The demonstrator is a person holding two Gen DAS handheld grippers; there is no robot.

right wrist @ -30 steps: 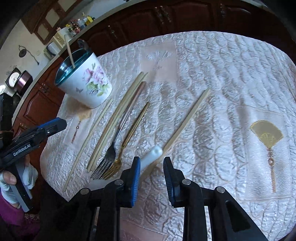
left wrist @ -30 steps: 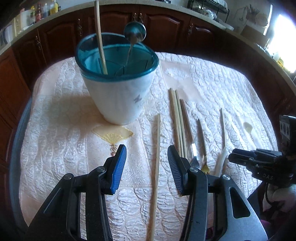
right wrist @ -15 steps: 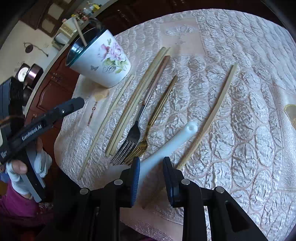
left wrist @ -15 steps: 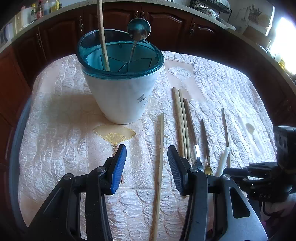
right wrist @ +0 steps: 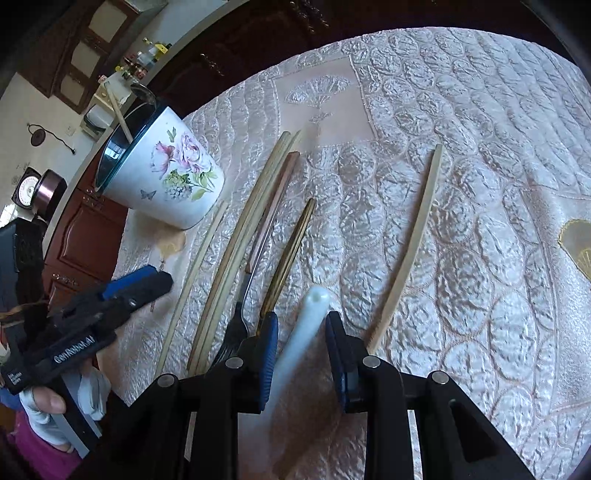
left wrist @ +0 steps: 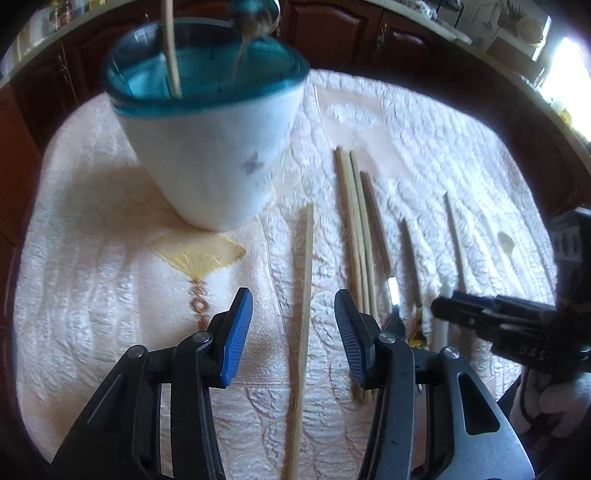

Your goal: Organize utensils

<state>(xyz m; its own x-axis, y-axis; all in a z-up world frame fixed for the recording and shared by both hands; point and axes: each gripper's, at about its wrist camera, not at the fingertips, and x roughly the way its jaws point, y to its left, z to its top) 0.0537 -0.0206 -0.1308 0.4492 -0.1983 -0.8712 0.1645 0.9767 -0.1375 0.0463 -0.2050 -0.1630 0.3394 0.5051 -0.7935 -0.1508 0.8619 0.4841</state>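
Right gripper [right wrist: 301,354] advanced over white spoon handle [right wrist: 308,325], handle pointing away, fingers spread, left gripper [left wrist: 293,332] fingers spread

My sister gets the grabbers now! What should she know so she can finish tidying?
Left gripper: open, empty, its jaws on either side of a single chopstick on the tablecloth.
Right gripper: open, jaws either side of the white spoon handle, not yet closed on it.
Done: one chopstick and a metal spoon stand in the flowered holder.
Left on the cloth: a chopstick pair, dark-handled fork, gold fork, another lone chopstick.
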